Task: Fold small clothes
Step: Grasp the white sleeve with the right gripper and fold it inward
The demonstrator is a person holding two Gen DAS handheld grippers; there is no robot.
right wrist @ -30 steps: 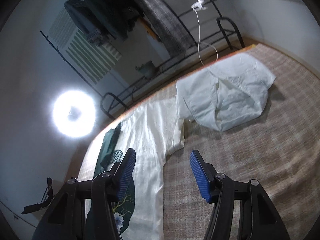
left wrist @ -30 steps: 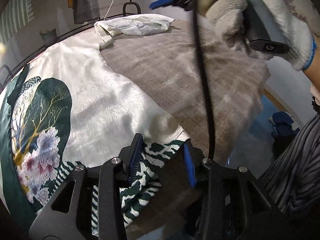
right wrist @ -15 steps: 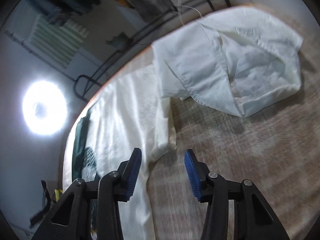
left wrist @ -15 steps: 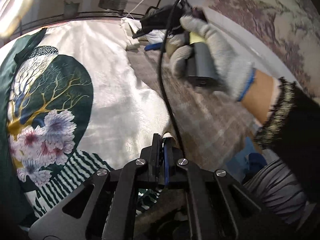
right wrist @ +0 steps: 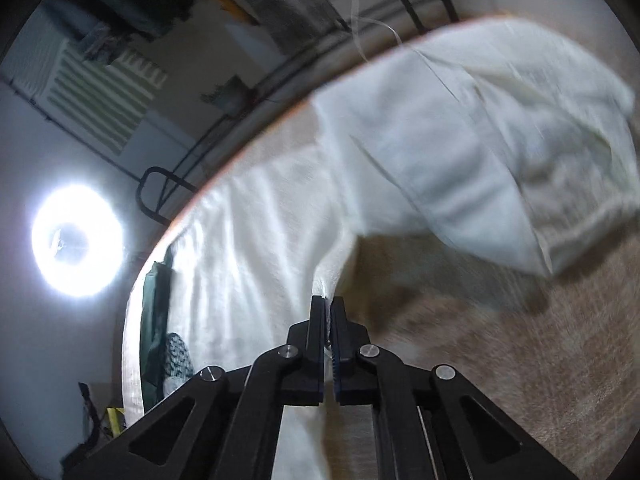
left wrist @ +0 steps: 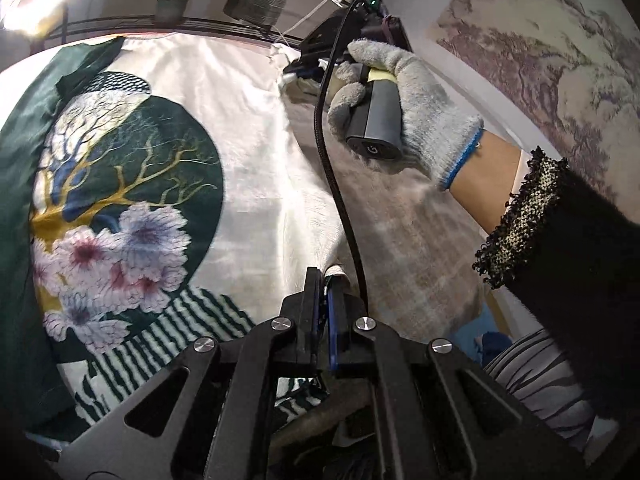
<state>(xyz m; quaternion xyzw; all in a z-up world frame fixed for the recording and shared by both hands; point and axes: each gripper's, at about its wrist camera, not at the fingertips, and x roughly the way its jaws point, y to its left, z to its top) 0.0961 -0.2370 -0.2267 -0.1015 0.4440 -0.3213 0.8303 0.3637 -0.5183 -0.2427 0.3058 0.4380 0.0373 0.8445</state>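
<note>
Left gripper (left wrist: 325, 296) was pinched closed on the near edge of the printed garment (left wrist: 248, 184), a fold of cream cloth caught between its blue pads. The garment lay spread flat on the beige woven surface (left wrist: 404, 248), its dark green panel with gold branches and pale flowers to the left of the clamp, green stripes just below. A black cable (left wrist: 332, 184) ran up from the left gripper across the cloth. Further out, the gloved right hand (left wrist: 404, 104) held its tool low over the far side of the same garment. Right gripper (right wrist: 328, 320) was likewise clamped shut on the garment's cream edge, fabric rising in a ridge from the pads. Beyond it a separate white garment (right wrist: 480, 152) lay crumpled on the surface, motion-blurred. A ring light (right wrist: 76, 240) glowed at far left.
</note>
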